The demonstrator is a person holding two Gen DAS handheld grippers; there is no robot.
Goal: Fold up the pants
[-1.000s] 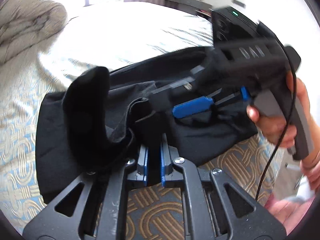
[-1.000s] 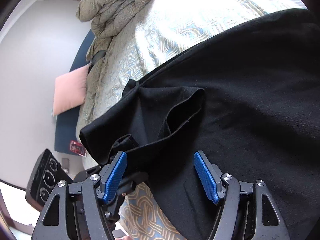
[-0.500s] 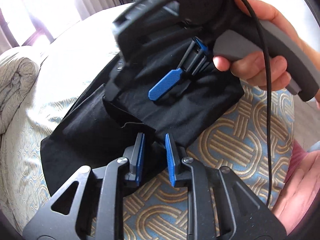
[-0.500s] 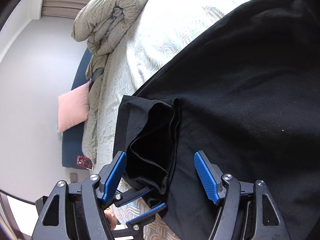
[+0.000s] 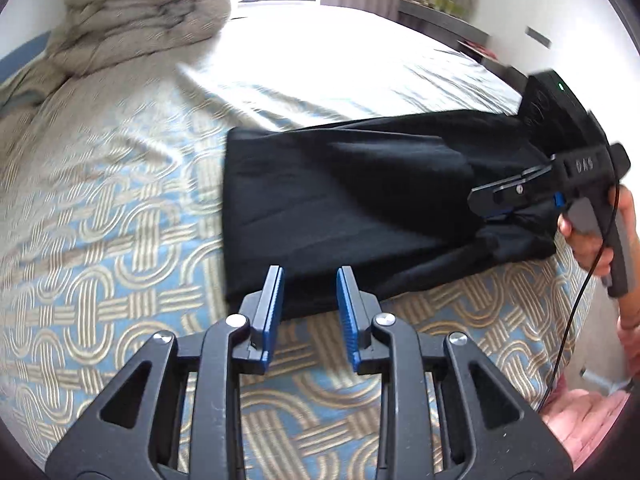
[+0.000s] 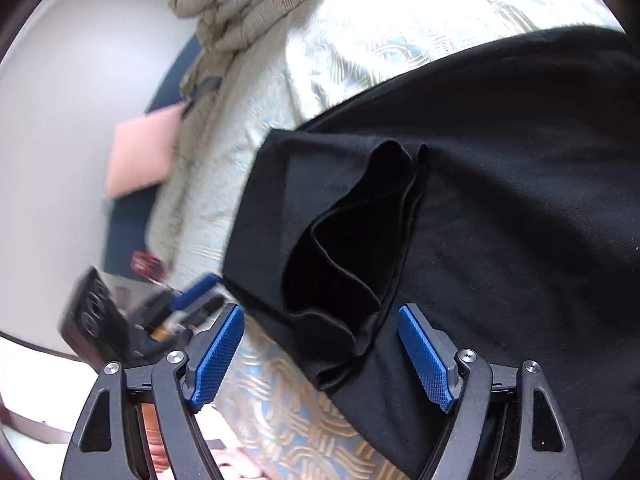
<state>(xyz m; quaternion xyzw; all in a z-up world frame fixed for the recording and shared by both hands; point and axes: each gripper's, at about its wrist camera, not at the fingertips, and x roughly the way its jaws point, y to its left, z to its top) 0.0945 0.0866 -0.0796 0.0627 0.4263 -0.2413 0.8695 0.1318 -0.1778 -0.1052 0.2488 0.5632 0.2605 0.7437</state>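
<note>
The black pants (image 5: 352,204) lie folded in a rough rectangle on the patterned bed cover; in the right wrist view the pants (image 6: 500,184) fill the right side, with a loose folded flap near the middle. My left gripper (image 5: 310,280) is open and empty, just at the near edge of the pants. My right gripper (image 6: 320,344) is open wide and empty, low over the near corner of the pants. In the left wrist view the right gripper (image 5: 516,196) shows at the pants' right end, over the cloth.
A rolled beige duvet (image 5: 136,12) lies at the head of the bed. The patterned bed cover (image 5: 100,240) surrounds the pants. A pink cushion (image 6: 144,152) leans by the wall. A dark shelf (image 5: 440,24) stands at the far wall.
My left gripper has let go of the pants, opened and pulled back to their near edge. The pants now lie flat. My right gripper stays open over the corner.
</note>
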